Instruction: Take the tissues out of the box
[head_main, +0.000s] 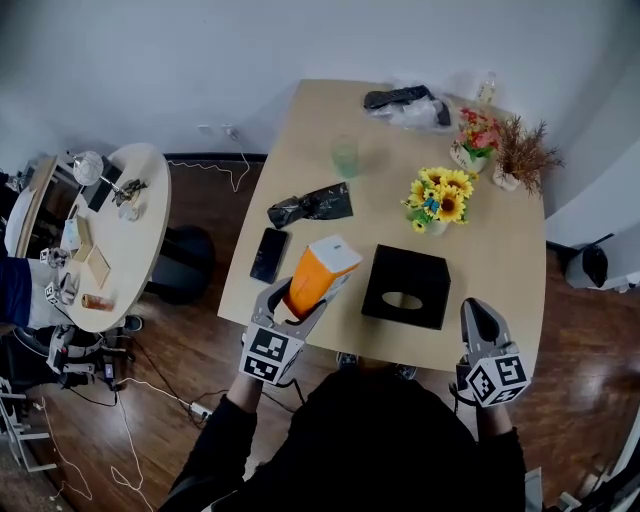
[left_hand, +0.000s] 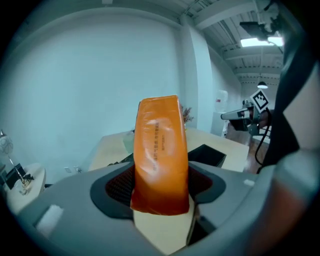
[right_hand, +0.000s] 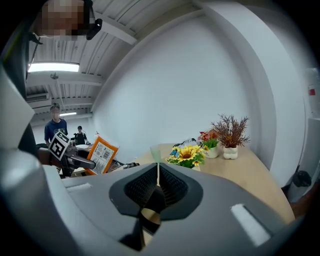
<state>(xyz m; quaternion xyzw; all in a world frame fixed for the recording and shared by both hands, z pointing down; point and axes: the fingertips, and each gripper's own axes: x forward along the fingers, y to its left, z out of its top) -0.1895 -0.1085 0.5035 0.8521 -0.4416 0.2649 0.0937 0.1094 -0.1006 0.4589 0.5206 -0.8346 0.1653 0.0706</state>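
An orange and white pack of tissues (head_main: 318, 272) stands tilted above the table's near edge, with my left gripper (head_main: 297, 306) shut on its lower end. In the left gripper view the orange pack (left_hand: 160, 155) fills the space between the jaws. To its right lies the black tissue box (head_main: 406, 286) with an oval slot on top, flat on the table (head_main: 500, 250). My right gripper (head_main: 478, 322) hovers at the table's front edge right of the box, its jaws pressed together with nothing between them. From the right gripper view the pack (right_hand: 102, 155) shows at the left.
A black phone (head_main: 268, 255) and a dark wrapper (head_main: 312, 205) lie left of the pack. Sunflowers (head_main: 439, 198), two small plant pots (head_main: 478, 135), a green cup (head_main: 345, 155) and a bag with a remote (head_main: 408, 103) occupy the far half. A round side table (head_main: 110, 230) stands left.
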